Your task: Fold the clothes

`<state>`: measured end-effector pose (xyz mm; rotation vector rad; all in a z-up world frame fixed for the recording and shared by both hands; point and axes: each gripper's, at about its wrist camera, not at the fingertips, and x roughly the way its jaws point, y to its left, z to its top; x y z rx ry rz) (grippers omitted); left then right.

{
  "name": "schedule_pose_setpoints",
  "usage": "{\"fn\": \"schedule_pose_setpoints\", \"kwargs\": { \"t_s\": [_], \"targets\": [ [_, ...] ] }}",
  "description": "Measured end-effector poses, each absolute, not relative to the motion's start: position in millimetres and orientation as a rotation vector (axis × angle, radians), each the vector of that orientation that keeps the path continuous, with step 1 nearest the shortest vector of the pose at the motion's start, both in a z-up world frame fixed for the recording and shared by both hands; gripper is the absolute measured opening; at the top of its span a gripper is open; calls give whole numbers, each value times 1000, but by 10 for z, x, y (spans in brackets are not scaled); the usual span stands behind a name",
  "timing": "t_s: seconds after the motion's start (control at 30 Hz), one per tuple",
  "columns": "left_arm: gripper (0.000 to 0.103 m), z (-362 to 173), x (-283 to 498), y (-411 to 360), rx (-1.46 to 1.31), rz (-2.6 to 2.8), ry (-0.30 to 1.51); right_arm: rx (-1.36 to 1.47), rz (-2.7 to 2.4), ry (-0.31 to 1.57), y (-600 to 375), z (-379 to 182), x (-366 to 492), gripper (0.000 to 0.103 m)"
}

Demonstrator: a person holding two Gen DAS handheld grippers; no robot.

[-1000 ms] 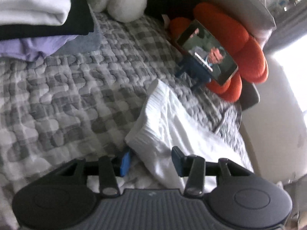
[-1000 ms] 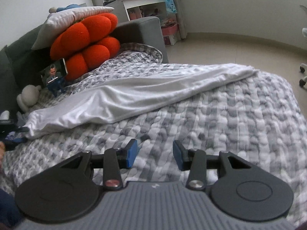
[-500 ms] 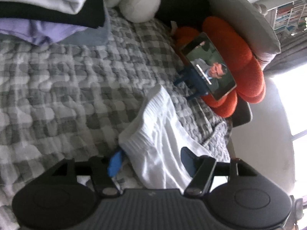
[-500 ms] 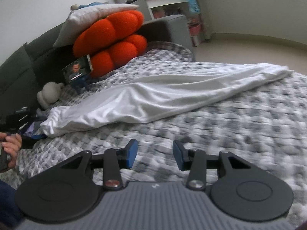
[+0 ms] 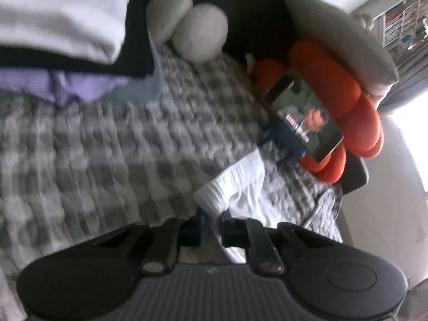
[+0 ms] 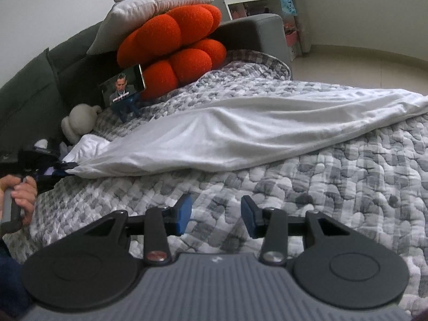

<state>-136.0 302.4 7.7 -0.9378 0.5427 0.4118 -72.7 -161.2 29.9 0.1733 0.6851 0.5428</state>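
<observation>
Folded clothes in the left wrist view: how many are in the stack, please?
4 layers show, stacked at upper left: white top layer, black layer, purple layer, blue-grey layer lowest. The picture's edge cuts the stack, so more may be hidden.

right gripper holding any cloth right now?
No. The right gripper has open jaws over the bare checked quilt; the white garment lies beyond.

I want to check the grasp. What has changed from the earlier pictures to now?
The left gripper is closing its jaws on the ribbed corner of the white garment; earlier they stood wide around it. The right gripper drifted a little over the checked quilt, open and empty as before. Phone and orange cushion stayed.
</observation>
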Motion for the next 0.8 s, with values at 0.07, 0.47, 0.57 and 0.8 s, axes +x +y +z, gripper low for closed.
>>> {"fn": "schedule_pose_setpoints", "kwargs": {
  "t_s": [0.07, 0.47, 0.57, 0.8],
  "targets": [
    [9, 131, -1422, 3050, -925, 412, 512, 181, 544, 676, -1617, 327, -729, 45],
    [10, -29, -1556, 3392, -968, 431, 477, 171, 595, 687, -1481, 293, -758, 45],
    [14, -173, -1538, 3396, -998, 420, 547, 161, 622, 697, -1353, 252, -725, 45],
    [36, 42, -1749, 3496, -901, 460, 519, 143, 567, 664, -1463, 303, -632, 45]
  ]
}}
